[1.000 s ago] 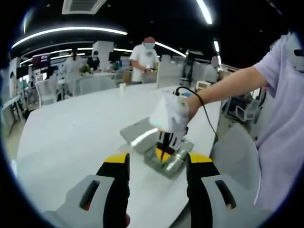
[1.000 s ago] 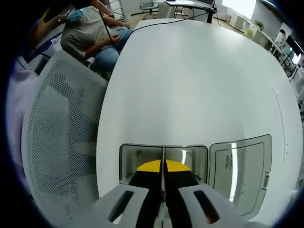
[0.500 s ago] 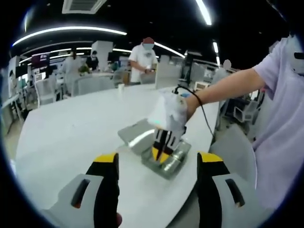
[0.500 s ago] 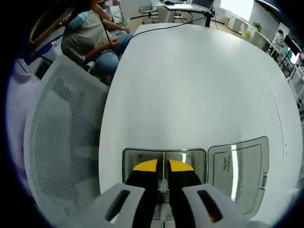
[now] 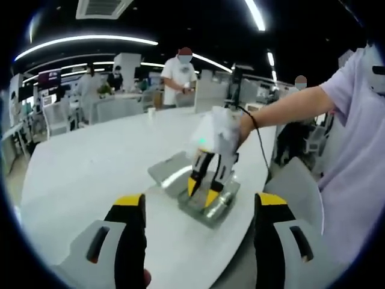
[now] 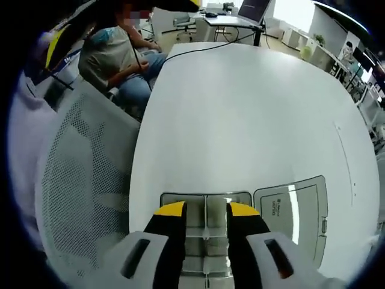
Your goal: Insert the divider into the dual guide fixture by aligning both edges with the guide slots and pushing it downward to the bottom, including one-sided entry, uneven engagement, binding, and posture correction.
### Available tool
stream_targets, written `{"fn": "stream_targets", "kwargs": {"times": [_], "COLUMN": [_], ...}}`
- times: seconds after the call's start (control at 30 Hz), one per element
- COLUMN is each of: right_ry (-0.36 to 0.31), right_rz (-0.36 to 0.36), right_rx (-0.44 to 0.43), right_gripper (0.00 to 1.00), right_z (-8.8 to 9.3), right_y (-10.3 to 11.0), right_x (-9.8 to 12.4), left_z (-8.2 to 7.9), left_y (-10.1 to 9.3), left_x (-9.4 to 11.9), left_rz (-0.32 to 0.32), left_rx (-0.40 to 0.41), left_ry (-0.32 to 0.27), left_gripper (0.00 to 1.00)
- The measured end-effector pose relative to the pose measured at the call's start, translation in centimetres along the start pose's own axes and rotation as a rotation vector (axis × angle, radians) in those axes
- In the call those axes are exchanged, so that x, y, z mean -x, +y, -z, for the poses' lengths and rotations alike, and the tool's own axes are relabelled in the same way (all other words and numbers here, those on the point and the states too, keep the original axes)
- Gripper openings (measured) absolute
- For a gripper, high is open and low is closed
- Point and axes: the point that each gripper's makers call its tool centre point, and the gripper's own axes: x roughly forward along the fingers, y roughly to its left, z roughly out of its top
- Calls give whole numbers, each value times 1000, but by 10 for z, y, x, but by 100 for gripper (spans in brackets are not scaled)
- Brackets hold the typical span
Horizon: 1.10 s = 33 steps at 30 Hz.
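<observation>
- In the left gripper view, the left tongs (image 5: 198, 208) stand at the bottom with the two yellow-tipped black jaws wide apart and nothing between them.
- Beyond them lies the round white surface (image 5: 90, 162), and near its edge sits the grey metal dual guide fixture (image 5: 210, 203), a low open box.
- Just beside the fixture, touching or almost touching it, a flat grey lid-like plate (image 5: 170, 170) lies on the surface.
- Over the fixture hang the right tongs (image 5: 204, 191), held by a person's hand (image 5: 240, 129); their yellow tips are spread apart and point down into the fixture.
- In the right gripper view, the right tongs (image 6: 204, 211) show a clear gap between the jaws, so they are open and grip nothing.
- Between these jaws a thin upright metal divider (image 6: 206, 208) stands in the middle of the fixture (image 6: 204, 241), and it splits the box in two compartments; how deep it sits I cannot tell.
- At the right of the fixture in this view lies the flat plate (image 6: 292, 211), with a small printed label on it.
- Beside the surface stands a white mesh chair (image 6: 78, 180).
- Farther away a seated person (image 6: 117, 51) is near the surface edge, and in the left gripper view more people stand at the back of the room under long ceiling lights (image 5: 90, 41).
</observation>
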Motion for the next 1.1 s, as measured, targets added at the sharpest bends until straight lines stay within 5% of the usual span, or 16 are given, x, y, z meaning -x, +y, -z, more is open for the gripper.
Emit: {"fn": "stream_targets", "kwargs": {"times": [0.77,0.93,1.1], "right_ry": [-333,-367,-358], "right_rz": [244,338,426], "right_rx": [-195,-265,-387], "right_gripper": [28,28,29], "right_z": [-30,-21,13], "right_y": [-3,-6,-6], "right_x": [129,151,165], "left_z": [-13,-14,-16], "left_y": [-13,-15,-17], "left_x": [-9,-10,-13], "left_rz": [57,68,81], "left_rx": [-49,-57,-65], "left_ry": [-5,-6,-9], "left_gripper": [71,71,71]}}
